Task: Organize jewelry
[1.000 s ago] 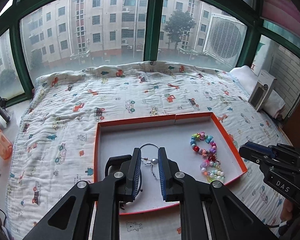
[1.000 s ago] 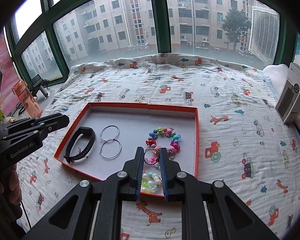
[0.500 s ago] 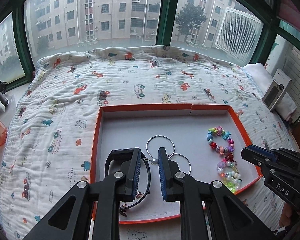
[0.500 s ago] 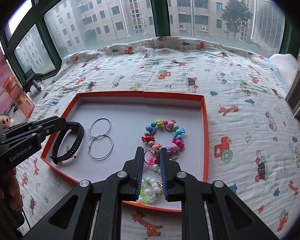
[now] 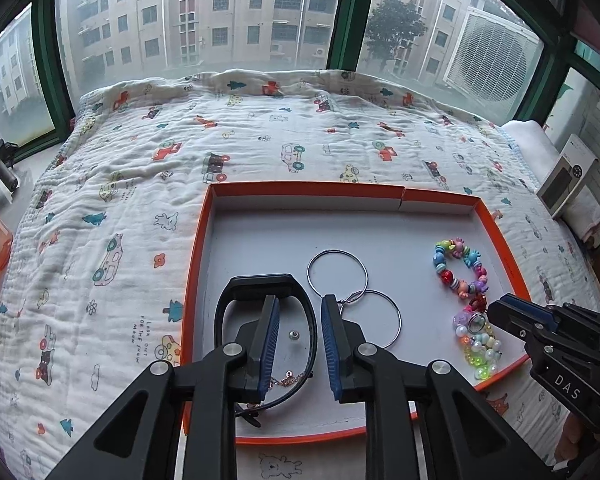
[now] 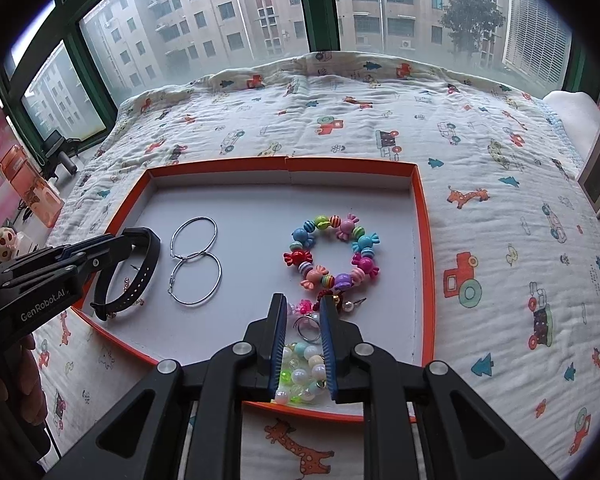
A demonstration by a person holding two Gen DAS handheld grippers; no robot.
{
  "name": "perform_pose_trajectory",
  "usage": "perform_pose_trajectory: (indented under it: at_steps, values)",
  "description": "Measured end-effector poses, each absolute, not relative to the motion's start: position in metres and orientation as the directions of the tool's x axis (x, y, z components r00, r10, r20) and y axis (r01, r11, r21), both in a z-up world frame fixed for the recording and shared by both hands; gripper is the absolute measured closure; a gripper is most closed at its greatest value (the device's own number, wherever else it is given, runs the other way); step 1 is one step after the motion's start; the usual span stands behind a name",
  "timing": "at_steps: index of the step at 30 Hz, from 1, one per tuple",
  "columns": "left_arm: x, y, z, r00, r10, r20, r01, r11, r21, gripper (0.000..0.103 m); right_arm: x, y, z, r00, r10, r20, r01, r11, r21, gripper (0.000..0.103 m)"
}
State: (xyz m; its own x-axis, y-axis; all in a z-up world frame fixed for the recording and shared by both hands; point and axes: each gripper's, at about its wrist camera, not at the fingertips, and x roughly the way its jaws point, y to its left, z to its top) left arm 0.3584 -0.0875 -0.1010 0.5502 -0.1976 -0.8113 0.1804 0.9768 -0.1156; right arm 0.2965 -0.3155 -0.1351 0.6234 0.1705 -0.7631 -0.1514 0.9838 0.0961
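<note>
Orange cardboard tray (image 6: 424, 240) holds smooth silver hoops (image 6: 196, 266) and a bumpy candy-bead bracelet (image 6: 332, 254) — left gripper (image 5: 296, 332) gapes empty over a black strap (image 5: 260, 282); right gripper (image 6: 303, 332) sits part-open around a silver ring (image 6: 306, 326).

L tool (image 5: 296, 320) in my left wrist cam: jaws parted, blue pads facing, angled down and fwd, low. R tool (image 6: 303, 322) in right wrist cam: jaws apart w/ narrower gap, also pitched down. My left hand (image 6: 8, 384) partly visible gripping the L handle; fingers wrapped.
</note>
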Motion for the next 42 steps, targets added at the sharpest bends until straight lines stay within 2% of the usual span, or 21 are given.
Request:
perform_pose_trajectory:
  at_steps: [2,8,13,20,21,22,24,29,34,42]
  values:
    - [0.356,-0.087,-0.099,0.555,-0.197,-0.808,0.18,0.977,-0.114,0.071,0.294,-0.315,-0.133,0.627,0.176,-0.759,-0.155,0.983,0.099,0.078]
    - [0.341,-0.083,-0.085,0.579,-0.188,-0.794,0.172,0.979,-0.106,0.066,0.281,-0.312,-0.124,0.652,0.152,-0.743,-0.144,0.987,0.075,0.072]
    - [0.32,-0.079,-0.068,0.617,-0.158,-0.771,0.154,0.985,-0.079,0.04,0.264,-0.308,-0.115,0.675,0.137,-0.725,-0.143,0.988,0.053,0.066]
    - [0.282,-0.07,-0.042,0.662,-0.135,-0.738,0.138,0.989,-0.057,0.029,0.235,-0.304,-0.101,0.715,0.097,-0.692,-0.128,0.992,0.006,0.058]
    - [0.276,-0.067,-0.038,0.667,-0.133,-0.733,0.134,0.989,-0.058,0.027,0.23,-0.302,-0.099,0.723,0.084,-0.686,-0.126,0.992,-0.011,0.057]
    - [0.271,-0.065,-0.034,0.674,-0.131,-0.727,0.13,0.99,-0.058,0.019,0.226,-0.301,-0.097,0.73,0.073,-0.679,-0.124,0.992,-0.026,0.057]
    - [0.258,-0.06,-0.026,0.694,-0.119,-0.71,0.114,0.992,-0.054,0.014,0.216,-0.3,-0.093,0.743,0.058,-0.666,-0.122,0.991,-0.05,0.054]
    - [0.229,-0.05,-0.013,0.718,-0.08,-0.691,0.088,0.996,-0.024,0.011,0.196,-0.301,-0.086,0.762,0.039,-0.646,-0.108,0.992,-0.067,0.049]
    - [0.197,-0.041,-0.005,0.735,-0.063,-0.675,0.077,0.997,-0.009,0.004,0.179,-0.305,-0.081,0.77,0.044,-0.637,-0.097,0.994,-0.049,0.048]
    - [0.159,-0.03,0.005,0.757,-0.036,-0.653,0.059,0.998,0.014,0.003,0.158,-0.309,-0.075,0.785,0.051,-0.618,-0.079,0.997,-0.019,0.045]
